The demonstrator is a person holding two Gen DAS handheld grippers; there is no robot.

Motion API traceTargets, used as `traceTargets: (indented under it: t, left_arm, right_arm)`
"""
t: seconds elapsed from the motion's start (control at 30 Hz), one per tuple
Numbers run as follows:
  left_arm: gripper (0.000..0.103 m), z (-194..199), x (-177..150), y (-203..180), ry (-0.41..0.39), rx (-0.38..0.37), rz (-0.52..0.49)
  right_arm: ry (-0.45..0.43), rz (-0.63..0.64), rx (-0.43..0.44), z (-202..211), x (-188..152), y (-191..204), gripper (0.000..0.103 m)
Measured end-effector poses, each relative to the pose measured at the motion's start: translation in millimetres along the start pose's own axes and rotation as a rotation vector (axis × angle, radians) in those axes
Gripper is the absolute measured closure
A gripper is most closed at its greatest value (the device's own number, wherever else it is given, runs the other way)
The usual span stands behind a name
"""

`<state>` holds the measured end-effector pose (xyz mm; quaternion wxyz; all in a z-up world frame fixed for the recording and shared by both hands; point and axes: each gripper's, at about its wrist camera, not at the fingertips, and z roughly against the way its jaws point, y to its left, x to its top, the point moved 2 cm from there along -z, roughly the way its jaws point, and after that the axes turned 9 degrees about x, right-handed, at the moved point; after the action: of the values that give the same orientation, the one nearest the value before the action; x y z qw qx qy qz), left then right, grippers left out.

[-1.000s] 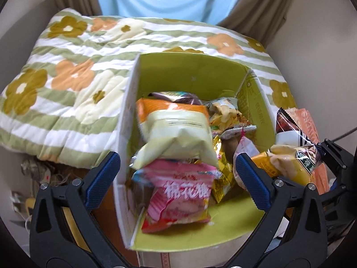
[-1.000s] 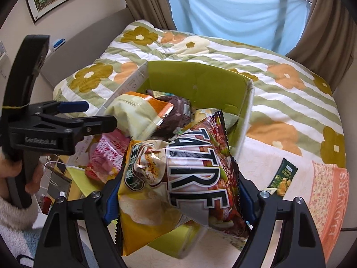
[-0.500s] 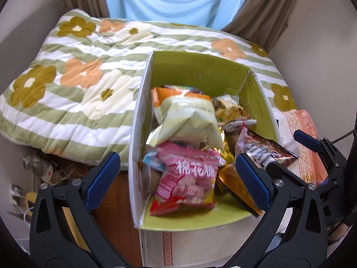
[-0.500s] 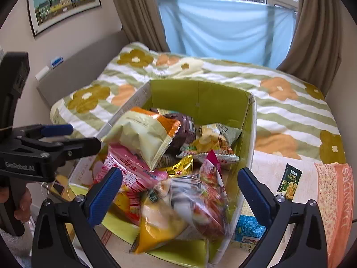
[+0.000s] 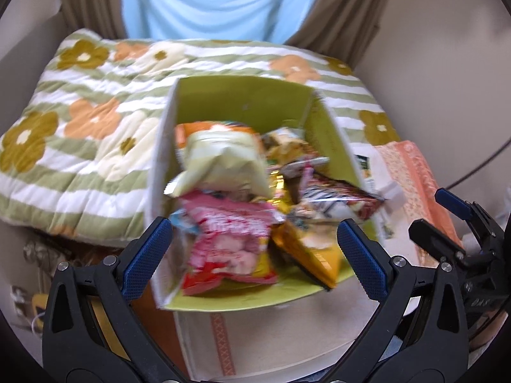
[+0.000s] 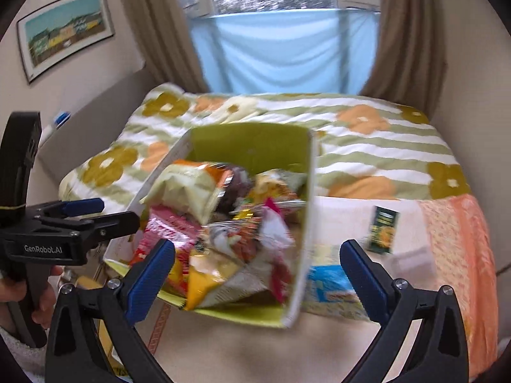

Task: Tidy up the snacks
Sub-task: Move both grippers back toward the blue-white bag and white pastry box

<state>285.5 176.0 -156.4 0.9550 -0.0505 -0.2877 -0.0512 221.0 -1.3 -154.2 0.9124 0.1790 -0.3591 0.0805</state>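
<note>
A: Lime-green cardboard, that box (image 5: 242, 102) in the middle of the left wrist view, its near end folded down. What is at the far left?

B: Left of the box lies a striped quilt with flowers (image 5: 80, 121), filling the upper left. The left gripper (image 5: 255, 252) stands at the bottom centre, its blue pads wide apart with nothing between them; the front of the box shows in the gap behind them.

A: And inside the box?

B: A pale green bag (image 5: 223, 162) on top at the left, a pink packet (image 5: 226, 245) below it near the open end, a yellow bag (image 5: 313, 252) to the right of that, and a dark red patterned bag (image 5: 338, 198) hanging over the right wall. All a bit blurred.

A: The right wrist view?

B: A hand (image 6: 19, 290) at the lower left edge holds the other tool's handle. The box (image 6: 252, 140) sits centre frame, heaped with the same packets. The right gripper (image 6: 255, 277) spreads fully wide at the bottom, empty, its pads clear of the snacks. Right of the box a blue packet (image 6: 329, 277) lies just beside its wall, and a small dark green packet (image 6: 383, 229) lies farther right, next to an orange patterned cloth (image 6: 460, 255).
</note>
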Motion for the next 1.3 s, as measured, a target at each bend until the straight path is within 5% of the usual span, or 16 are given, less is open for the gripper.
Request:
traceTargets:
  t: [0.37,0.6,1.13,1.3]
  left_arm:
    - [0.001,10.7,-6.0,-78.0,-0.043,-0.038,-0.066]
    - [0.001,2.2,-18.5,-135.0,-0.018,-0.007,0.017]
    - [0.001,-60.8,-50.4,-268.3,0.044,0.267,0.048]
    - [0.003,-100.0,-59.0,-288.5,0.058,0.389,-0.042]
  right_arm:
    - [-0.06,-0.082,-0.141,65.9,-10.3,-71.6,0.0]
    - [-0.015,-0.035,-0.141,78.3,-12.6,-125.9,0.0]
    - [0.158,0.028,0.023,52.8,-15.9,-246.5,0.0]
    - [0.217,0.031,0.069,27.2,-23.6,-263.5,0.0]
